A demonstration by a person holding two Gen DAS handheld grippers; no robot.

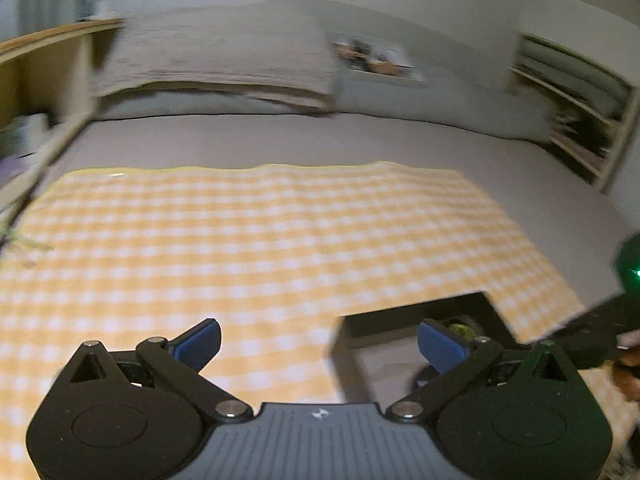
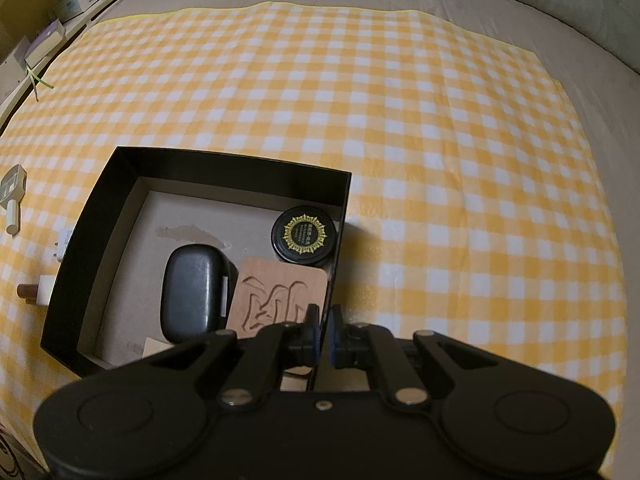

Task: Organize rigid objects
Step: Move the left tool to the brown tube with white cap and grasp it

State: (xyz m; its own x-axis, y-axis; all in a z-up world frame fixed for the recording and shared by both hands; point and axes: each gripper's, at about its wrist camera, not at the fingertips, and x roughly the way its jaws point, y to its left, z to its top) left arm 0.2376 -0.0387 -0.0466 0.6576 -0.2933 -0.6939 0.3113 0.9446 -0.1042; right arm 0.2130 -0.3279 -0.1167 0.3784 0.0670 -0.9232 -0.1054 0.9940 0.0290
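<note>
An open black box [image 2: 224, 160] lies on a yellow checked cloth [image 2: 400, 120]. Inside it are a black rounded case [image 2: 192, 292], a round black tin with a gold emblem [image 2: 304, 236] and a carved wooden tile [image 2: 276, 296]. My right gripper [image 2: 323, 320] is shut on the box's right wall, which runs up between the two pads. In the blurred left wrist view my left gripper [image 1: 320, 338] hangs above the cloth with its jaws wide open and nothing between them. The box [image 1: 420, 312] sits just to the right, behind the right finger.
Small white items [image 2: 14, 192] and a white-and-brown cylinder [image 2: 38, 290] lie on the cloth left of the box. The cloth covers a grey bed with pillows [image 1: 216, 56] at the far end. Wooden shelves [image 1: 40, 72] flank it. A hand [image 1: 628, 364] shows at the right edge.
</note>
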